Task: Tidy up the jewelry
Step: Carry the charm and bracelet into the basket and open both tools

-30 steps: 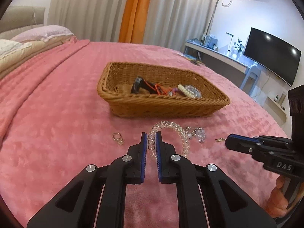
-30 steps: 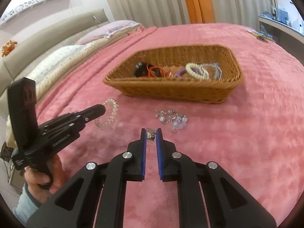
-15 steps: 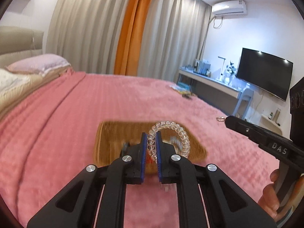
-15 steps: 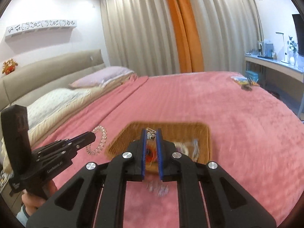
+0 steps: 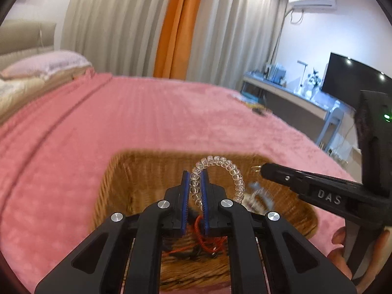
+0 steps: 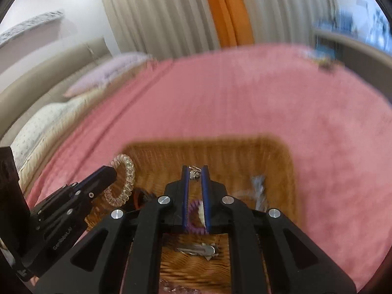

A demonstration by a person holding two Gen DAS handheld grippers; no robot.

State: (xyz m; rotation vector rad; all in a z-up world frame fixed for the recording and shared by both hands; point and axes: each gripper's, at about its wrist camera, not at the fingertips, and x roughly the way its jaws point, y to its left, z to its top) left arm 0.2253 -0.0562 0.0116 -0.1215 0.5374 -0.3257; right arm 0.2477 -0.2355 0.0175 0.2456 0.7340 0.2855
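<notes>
My left gripper (image 5: 195, 180) is shut on a clear bead bracelet (image 5: 229, 169) and holds it above the wicker basket (image 5: 117, 186). My right gripper (image 6: 195, 174) is shut on a small metal earring (image 6: 195, 173), also above the basket (image 6: 281, 161). In the left wrist view the right gripper (image 5: 263, 171) hangs over the basket's right side with the earring at its tip. In the right wrist view the left gripper (image 6: 111, 172) holds the bracelet (image 6: 122, 183) over the basket's left edge. Red cord (image 5: 208, 242), a purple coil tie (image 6: 194, 223) and a silver clip (image 6: 198, 248) lie inside.
The basket sits on a pink blanket (image 5: 122, 122) covering a bed. Pillows (image 5: 46, 61) lie at the far left. A desk (image 5: 294, 98) and a TV (image 5: 355, 78) stand to the right of the bed. Curtains (image 5: 171, 24) hang behind.
Both grippers lifted their pieces off the blanket and moved forward over the basket. The bracelet and earring stayed clamped throughout.
</notes>
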